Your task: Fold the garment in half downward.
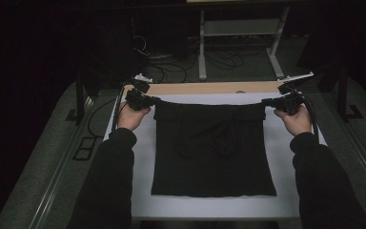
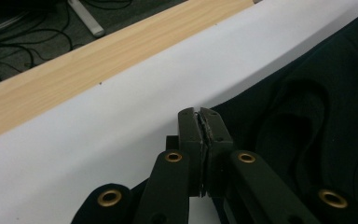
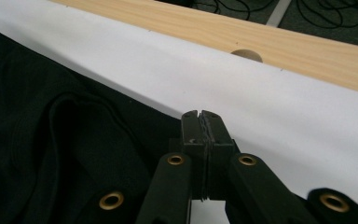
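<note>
A black garment (image 1: pixel 214 157) lies spread on the white table cover (image 1: pixel 142 148), its far part folded back toward me. My left gripper (image 1: pixel 153 101) is shut on the fold's far left corner and my right gripper (image 1: pixel 266 101) is shut on its far right corner. The top edge runs taut between them with a slight sag. In the left gripper view the jaws of my left gripper (image 2: pixel 200 112) are pressed together, with the dark cloth (image 2: pixel 317 116) to their right. In the right gripper view the jaws of my right gripper (image 3: pixel 200 114) are closed, with the cloth (image 3: pixel 51 140) to their left.
A bare wooden strip (image 1: pixel 205 88) runs along the table's far edge, with a round hole (image 3: pixel 247 55) in it. Beyond stand a white frame (image 1: pixel 238 28) and loose cables (image 1: pixel 171 67) on the floor. Black posts flank the table.
</note>
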{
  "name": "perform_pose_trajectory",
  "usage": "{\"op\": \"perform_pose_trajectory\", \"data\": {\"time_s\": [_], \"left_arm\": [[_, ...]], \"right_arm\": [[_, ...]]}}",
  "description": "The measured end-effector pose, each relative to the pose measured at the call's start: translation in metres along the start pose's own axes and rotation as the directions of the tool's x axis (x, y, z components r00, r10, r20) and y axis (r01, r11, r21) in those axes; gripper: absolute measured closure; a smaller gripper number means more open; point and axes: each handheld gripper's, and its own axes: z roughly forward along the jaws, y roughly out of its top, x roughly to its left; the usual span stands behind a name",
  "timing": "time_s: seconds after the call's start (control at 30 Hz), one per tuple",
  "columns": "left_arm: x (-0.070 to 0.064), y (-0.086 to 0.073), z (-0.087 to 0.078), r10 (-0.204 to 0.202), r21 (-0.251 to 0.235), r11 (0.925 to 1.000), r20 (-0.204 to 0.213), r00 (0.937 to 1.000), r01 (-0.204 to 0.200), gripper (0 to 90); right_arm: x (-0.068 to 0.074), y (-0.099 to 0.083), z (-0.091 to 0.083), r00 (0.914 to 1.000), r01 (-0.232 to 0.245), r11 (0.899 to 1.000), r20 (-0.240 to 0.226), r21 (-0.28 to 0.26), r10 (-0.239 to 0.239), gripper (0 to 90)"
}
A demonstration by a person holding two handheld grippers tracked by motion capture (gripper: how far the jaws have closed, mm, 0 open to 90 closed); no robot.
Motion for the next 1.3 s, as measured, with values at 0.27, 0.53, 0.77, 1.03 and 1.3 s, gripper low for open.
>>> {"op": "perform_pose_trajectory", "data": {"time_s": [0.27, 0.53, 0.77, 1.03, 1.3], "left_arm": [[0.006, 0.002, 0.003, 0.005, 0.008, 1.0, -0.007, 1.0, -0.005, 87.4], [0.013, 0.0, 0.015, -0.009, 0.02, 0.9998, -0.008, 0.9999, 0.009, 87.4], [0.013, -0.003, 0.025, -0.022, 0.035, 0.9992, -0.005, 0.9998, 0.022, 87.3], [0.015, -0.007, 0.033, -0.043, 0.054, 0.9976, 0.001, 0.9991, 0.042, 87.0], [0.015, -0.011, 0.042, -0.047, 0.085, 0.9953, 0.014, 0.9988, 0.046, 86.5]], "right_arm": [[0.001, 0.009, -0.001, 0.9998, 0.021, 1.0, -0.001, -0.001, -0.021, 88.0], [-0.003, 0.008, 0.01, 0.9999, 0.011, 1.0, -0.003, 0.008, -0.011, 87.9], [-0.006, 0.005, 0.022, 1.0, -0.002, 1.0, -0.007, 0.027, 0.002, 87.9], [-0.008, 0.002, 0.029, 1.0, -0.006, 0.999, -0.008, 0.038, 0.006, 87.8], [-0.007, -0.002, 0.041, 0.9996, -0.018, 0.998, -0.021, 0.058, 0.019, 87.0]]}}
